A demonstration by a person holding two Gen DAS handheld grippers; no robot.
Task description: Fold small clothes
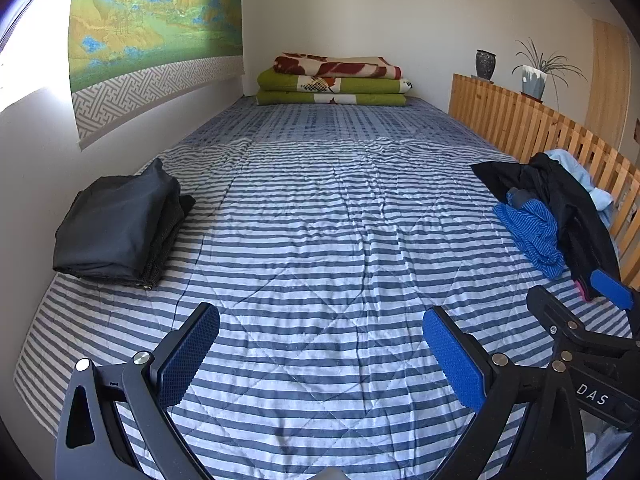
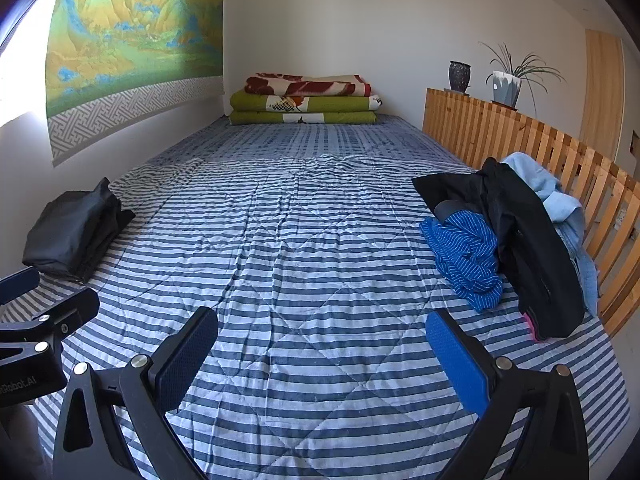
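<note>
A folded black garment (image 1: 116,226) (image 2: 72,232) lies on the left side of the striped bed. At the right side lies a loose heap: a blue striped garment (image 1: 532,228) (image 2: 466,256), a black garment (image 1: 560,196) (image 2: 520,232) over it, and a pale blue one (image 1: 580,176) (image 2: 536,184) behind. My left gripper (image 1: 320,354) hovers open over bare quilt near the front, holding nothing. My right gripper (image 2: 322,360) is open too, empty, just left of the heap. In the left wrist view the right gripper's body (image 1: 580,332) shows at the right edge.
The striped quilt (image 1: 320,240) covers the bed. Folded green and red blankets (image 1: 334,80) are stacked at the far end. A wooden slatted rail (image 1: 540,128) runs along the right side, with a vase (image 1: 485,64) and a potted plant (image 1: 534,76) on it. A wall hanging (image 1: 152,32) is on the left wall.
</note>
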